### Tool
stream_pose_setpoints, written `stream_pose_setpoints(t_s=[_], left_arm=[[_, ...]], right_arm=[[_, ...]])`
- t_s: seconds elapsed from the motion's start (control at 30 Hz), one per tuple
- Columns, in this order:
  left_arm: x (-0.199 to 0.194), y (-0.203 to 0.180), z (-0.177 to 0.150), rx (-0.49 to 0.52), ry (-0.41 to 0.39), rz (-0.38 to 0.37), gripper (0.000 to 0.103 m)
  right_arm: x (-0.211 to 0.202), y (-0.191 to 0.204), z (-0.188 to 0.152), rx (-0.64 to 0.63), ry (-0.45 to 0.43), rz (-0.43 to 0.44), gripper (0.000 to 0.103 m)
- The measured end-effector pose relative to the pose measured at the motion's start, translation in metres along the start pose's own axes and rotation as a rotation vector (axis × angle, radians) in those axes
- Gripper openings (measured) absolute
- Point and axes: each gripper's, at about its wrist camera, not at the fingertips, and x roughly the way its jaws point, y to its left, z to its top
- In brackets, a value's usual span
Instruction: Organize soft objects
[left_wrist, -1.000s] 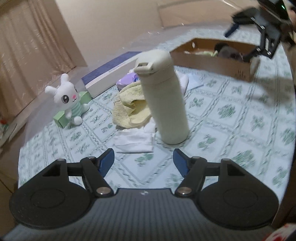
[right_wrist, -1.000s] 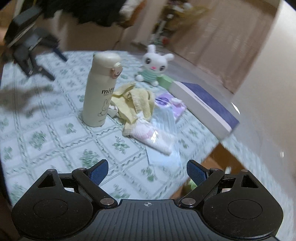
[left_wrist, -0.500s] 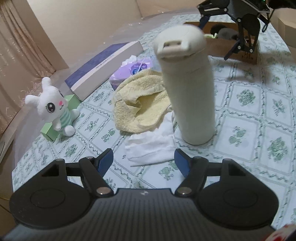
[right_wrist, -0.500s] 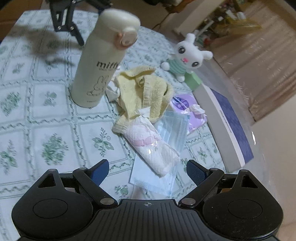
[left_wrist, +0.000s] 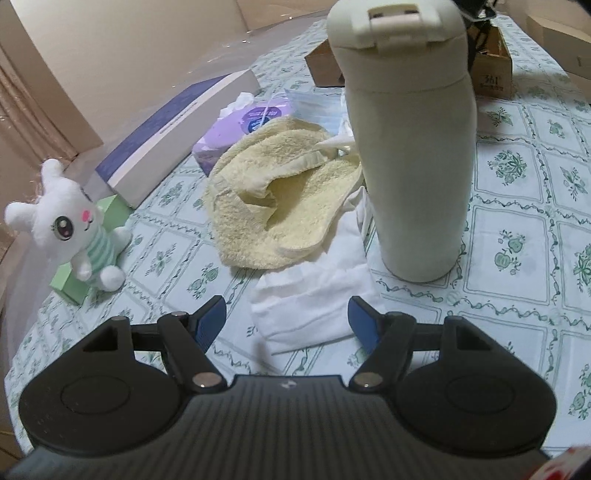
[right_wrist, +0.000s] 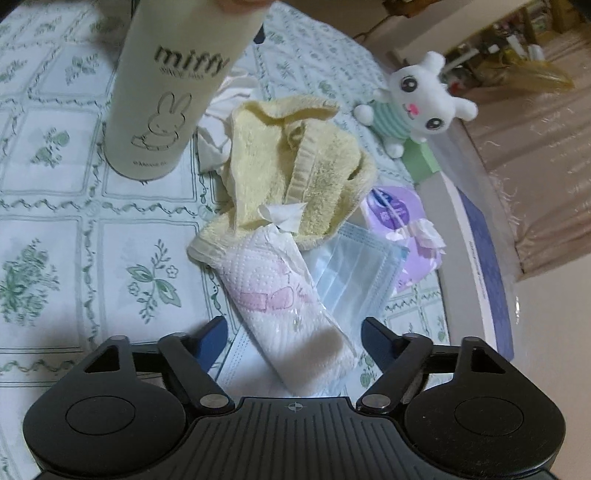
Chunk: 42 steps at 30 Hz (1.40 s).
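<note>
A pile of soft things lies on the patterned tablecloth (left_wrist: 517, 258). In the left wrist view, a folded white cloth (left_wrist: 310, 295) lies just ahead of and between the fingers of my left gripper (left_wrist: 286, 319), which is open and not touching it. Behind the cloth is a crumpled yellow towel (left_wrist: 280, 206). In the right wrist view, a white tissue packet with a pink print (right_wrist: 284, 306) lies between the fingers of my right gripper (right_wrist: 295, 338). Its jaws are closing, and the pads stand clear of the packet. The packet rests on a bag of blue face masks (right_wrist: 354, 273).
A tall cream bottle (left_wrist: 410, 147) stands right of the towel. A purple tissue pack (right_wrist: 399, 221), a blue-and-white book (left_wrist: 177, 129) and a white bunny plush (left_wrist: 74, 229) on a green box (left_wrist: 70, 284) sit along the table edge. A cardboard box (left_wrist: 491, 66) is at the back.
Both grippers have come down and closer to the pile. The white cloth now lies between the left fingers and the tissue packet between the right fingers. The right jaws have narrowed.
</note>
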Motion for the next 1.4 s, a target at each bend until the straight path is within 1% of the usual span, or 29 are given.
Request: stream_pose_setpoints(t_s=[0.13,0.3,0.4,0.53,0.7,0.93,1.03,1.1,1.17,1.2,1.23,1.27,1.3,1.37,1.4], left_arm=[[0.010,0.003,-0.001,0.018,0.000,-0.026,0.070],[0.020,0.008,-0.002,0.024,-0.002,-0.067,0.070],[0.024,0.011,-0.001,0.028,-0.002,-0.092,0.070],[0.032,0.016,0.000,0.027,0.001,-0.144,0.070],[0.043,0.025,0.002,-0.015,0.014,-0.211,0.076],[0.055,0.032,0.005,-0.067,0.024,-0.268,0.077],[0.060,0.031,0.007,-0.092,0.034,-0.285,0.071],[0.061,0.031,0.009,-0.112,0.048,-0.295,0.064],[0.059,0.031,0.011,-0.122,0.057,-0.307,0.051],[0.058,0.030,0.011,-0.123,0.060,-0.306,0.047],[0.057,0.029,0.011,-0.125,0.063,-0.306,0.038],[0.055,0.027,0.011,-0.126,0.064,-0.306,0.027],[0.052,0.025,0.011,-0.125,0.064,-0.306,0.021],[0.047,0.021,0.011,-0.121,0.064,-0.288,0.016],[0.045,0.020,0.010,-0.122,0.064,-0.275,0.016]], right_arm=[[0.014,-0.001,0.003,-0.062,0.027,0.010,0.070],[0.025,-0.003,0.003,-0.108,0.046,0.031,0.067],[0.028,-0.007,0.004,-0.103,0.048,0.049,0.063],[0.031,-0.011,0.006,-0.094,0.056,0.073,0.061],[0.035,-0.012,0.010,-0.081,0.063,0.088,0.057],[0.037,-0.013,0.009,-0.028,0.050,0.100,0.045],[0.036,-0.012,0.008,-0.008,0.047,0.099,0.041],[0.035,-0.011,0.008,0.000,0.047,0.097,0.039],[0.034,-0.011,0.008,0.011,0.047,0.093,0.036],[0.033,-0.011,0.008,0.018,0.047,0.090,0.035],[0.032,-0.011,0.008,0.029,0.048,0.088,0.033],[0.031,-0.011,0.008,0.039,0.048,0.085,0.032],[0.030,-0.010,0.009,0.045,0.049,0.079,0.031],[0.027,-0.009,0.009,0.060,0.051,0.073,0.030],[0.026,-0.008,0.010,0.067,0.050,0.072,0.030]])
